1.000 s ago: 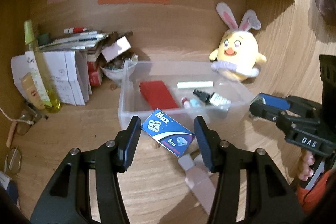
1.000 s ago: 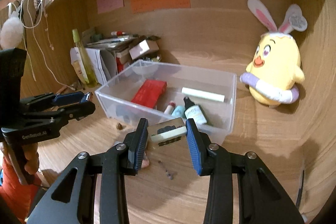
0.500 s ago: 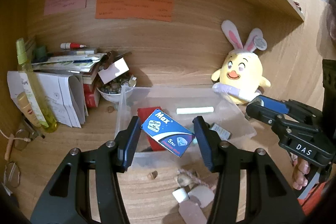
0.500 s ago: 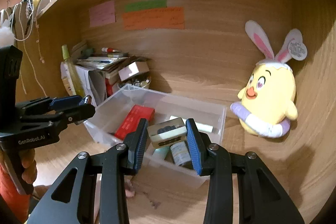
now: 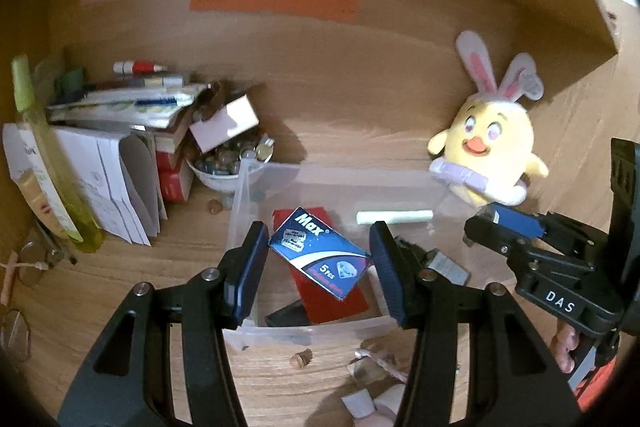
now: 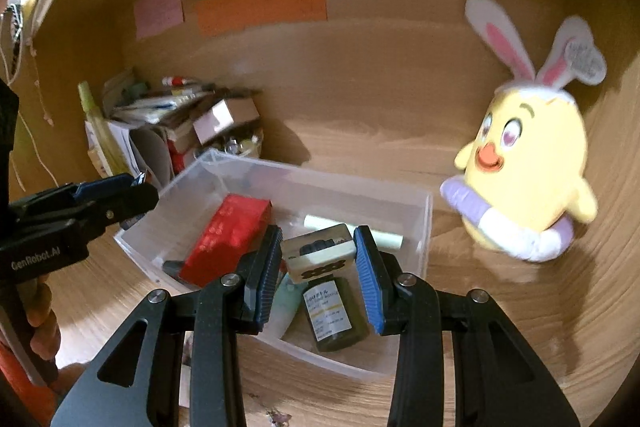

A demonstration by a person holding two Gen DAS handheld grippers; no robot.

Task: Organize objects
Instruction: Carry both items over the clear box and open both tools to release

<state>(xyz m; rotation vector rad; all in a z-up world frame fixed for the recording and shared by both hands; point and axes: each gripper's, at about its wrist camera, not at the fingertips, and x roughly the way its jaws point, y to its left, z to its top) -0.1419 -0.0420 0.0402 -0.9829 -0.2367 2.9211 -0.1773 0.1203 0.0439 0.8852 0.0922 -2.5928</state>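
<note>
left wrist view: the left gripper (image 5: 318, 259) clamps a blue "max" blade box (image 5: 319, 257) above the clear plastic bin (image 5: 240, 195); the right gripper (image 6: 318, 263) clamps a small cream-and-black block (image 6: 319, 254) over it. next, i judge: lower, let go inside.

Left gripper (image 5: 318, 259): black arms, blue pads, silver screws; right gripper (image 6: 318, 265): identical; orange sleeve (image 6: 16, 383) behind.
</note>
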